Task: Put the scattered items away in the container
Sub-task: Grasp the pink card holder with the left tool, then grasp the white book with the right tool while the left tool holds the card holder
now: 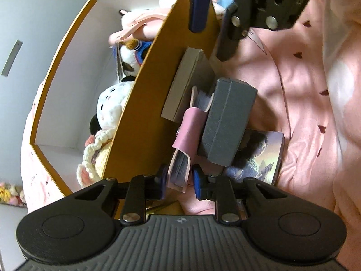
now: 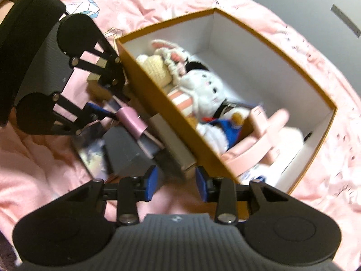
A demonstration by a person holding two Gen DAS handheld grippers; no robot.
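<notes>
An orange box [image 1: 140, 124] with white inside stands on the pink bedding and holds plush toys [image 2: 203, 88] and pink items [image 2: 259, 140]. Against its outer wall lie a beige flat box [image 1: 182, 85], a grey box [image 1: 227, 122], a pink notebook [image 1: 189, 131] and an illustrated book [image 1: 264, 158]. My left gripper [image 1: 180, 183] is shut on the near end of the pink notebook. My right gripper [image 2: 176, 183] stands open, its blue pads on either side of the beige box's [image 2: 173, 149] end, which looks blurred. Each gripper shows in the other view: the right gripper [image 1: 212, 27], the left gripper [image 2: 117, 99].
Rumpled pink bedding [image 1: 304, 90] spreads to the right of the pile. A grey wall [image 1: 20, 22] lies beyond the orange box. Small plush figures [image 1: 11, 194] sit far off at the left edge.
</notes>
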